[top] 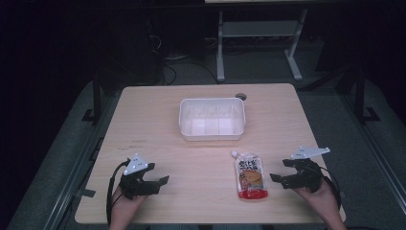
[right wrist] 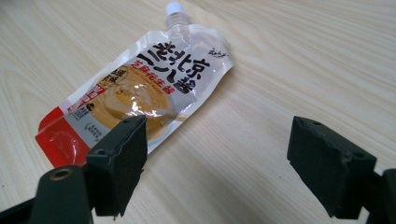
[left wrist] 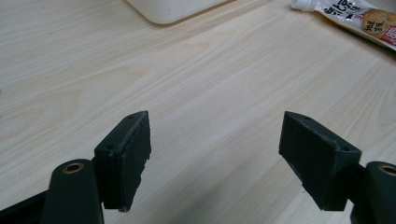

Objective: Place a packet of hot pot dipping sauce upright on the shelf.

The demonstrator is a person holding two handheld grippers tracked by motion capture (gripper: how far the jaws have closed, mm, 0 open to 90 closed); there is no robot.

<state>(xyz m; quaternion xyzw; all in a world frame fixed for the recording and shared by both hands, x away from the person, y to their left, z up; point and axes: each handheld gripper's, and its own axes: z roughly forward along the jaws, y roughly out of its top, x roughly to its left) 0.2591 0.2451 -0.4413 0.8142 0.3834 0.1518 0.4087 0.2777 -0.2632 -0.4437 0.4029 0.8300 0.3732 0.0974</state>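
Lining up on the spouted sauce pouch [top: 251,176], both tools empty and nothing lifted yet

From where I sit, I judge this as the approach step: my right hand-held gripper [top: 283,170] rests low just beside the pouch's right edge with its jaws spread wide and nothing between them, and in the right gripper view the pouch [right wrist: 140,91] lies flat just ahead of the left jaw, white cap pointing away. My left hand-held gripper [top: 159,173] sits well apart on the near left of the bench [top: 158,129], also spread and empty. The white divided bin [top: 212,119] stands beyond the pouch, near the middle. Next I'd need to swing the right tool leftward so both jaws straddle the pouch, then pinch an edge, since it lies flat and looks slippery
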